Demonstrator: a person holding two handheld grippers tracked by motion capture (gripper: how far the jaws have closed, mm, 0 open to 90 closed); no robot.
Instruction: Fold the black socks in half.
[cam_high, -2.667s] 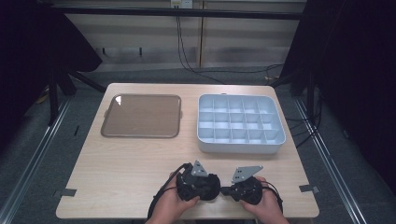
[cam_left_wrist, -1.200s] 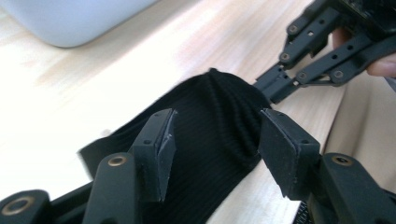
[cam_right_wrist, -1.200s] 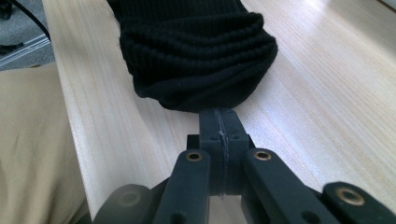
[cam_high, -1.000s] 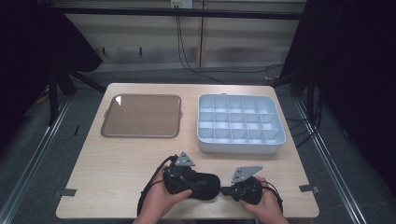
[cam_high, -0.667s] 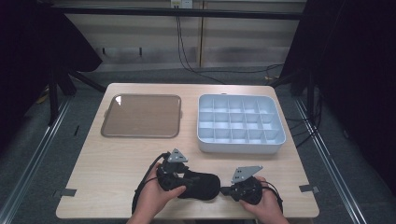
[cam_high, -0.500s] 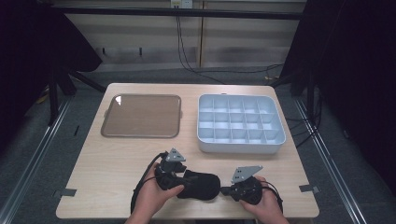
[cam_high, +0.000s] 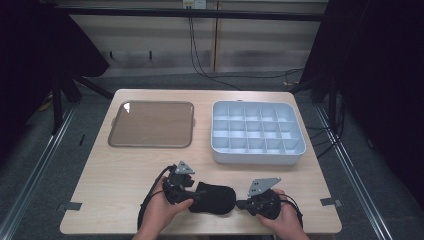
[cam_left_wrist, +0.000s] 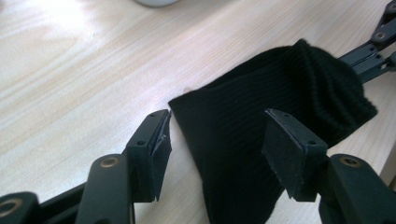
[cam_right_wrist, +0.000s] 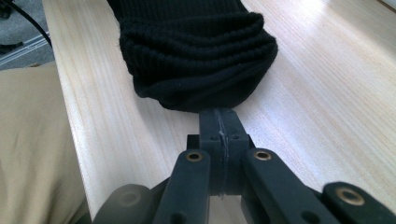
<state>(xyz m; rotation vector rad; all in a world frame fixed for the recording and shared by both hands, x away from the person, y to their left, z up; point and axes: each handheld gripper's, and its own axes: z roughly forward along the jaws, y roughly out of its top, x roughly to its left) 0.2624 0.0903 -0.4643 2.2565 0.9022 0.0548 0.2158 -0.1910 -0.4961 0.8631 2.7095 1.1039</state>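
since earlier: left gripper (cam_left_wrist: 212, 149) shifted leftward along black ribbed knit sock (cam_left_wrist: 275, 140), which lies on the pale wooden table (cam_high: 100, 200) near its front edge. left jaws spread astride the sock; right gripper (cam_right_wrist: 219, 122) pressed together at its end. advice: centre pads over fabric before closing.

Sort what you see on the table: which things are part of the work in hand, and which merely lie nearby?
In use: black sock; left gripper, jaws open around it; right gripper, shut at its bunched end.

Lying about: brown tray; grey compartment box.
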